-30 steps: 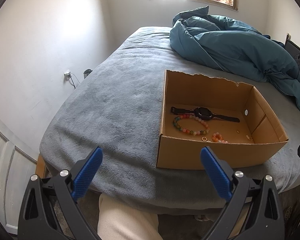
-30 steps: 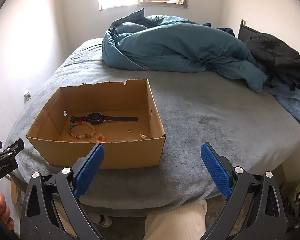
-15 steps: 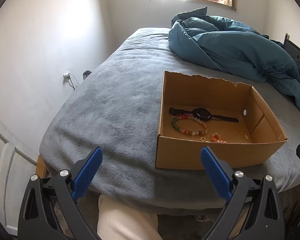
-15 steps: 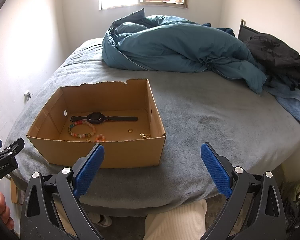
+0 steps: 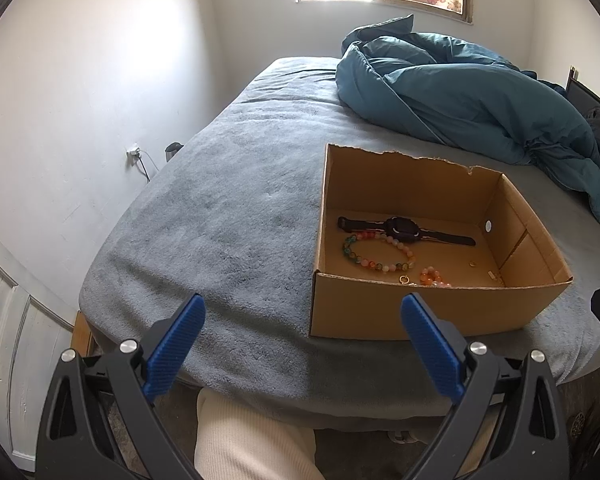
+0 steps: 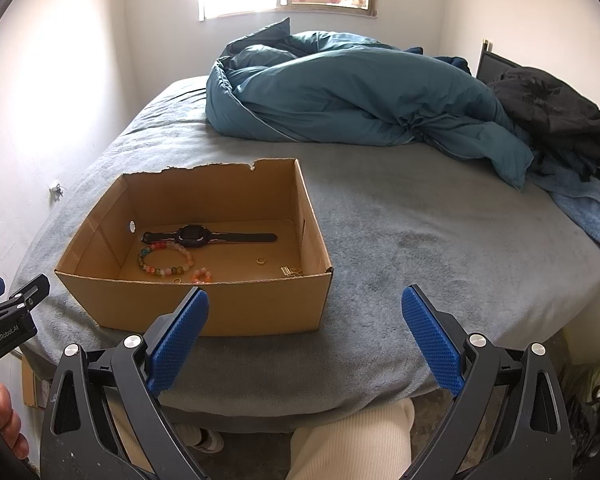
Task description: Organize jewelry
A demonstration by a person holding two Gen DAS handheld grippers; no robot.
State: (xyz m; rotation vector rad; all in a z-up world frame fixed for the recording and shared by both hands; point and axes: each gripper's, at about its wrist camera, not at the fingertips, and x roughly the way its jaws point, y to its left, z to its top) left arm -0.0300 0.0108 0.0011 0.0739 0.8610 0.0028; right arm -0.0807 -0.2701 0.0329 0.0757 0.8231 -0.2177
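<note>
Cardboard holds the whole collection: an open-topped box sits near the foot of a bed covered in grey fleece, and every piece of jewelry we can see lies on its floor. A black watch stretches flat across the back, a multicoloured bead bracelet curls just in front of it, a smaller orange bead bracelet rests against the near wall, and a gold ring lies apart toward the right. Further small gold pieces sit in the near right corner; from here we cannot tell whether they are clasps or earrings.

We hold both tools short of the bed's edge. Our left gripper has its blue jaws spread wide with nothing between them, and our right gripper is likewise parted and empty, hovering in front of the box.

With the pieces gathered in the box and no tool engaged, the scene fits either a collection awaiting sorting or one already put away. Should we go in, we judge the tiny gold items the hard ones: they call for a near-vertical approach over the box wall and a slow pinch, lest they skate across the cardboard.
</note>
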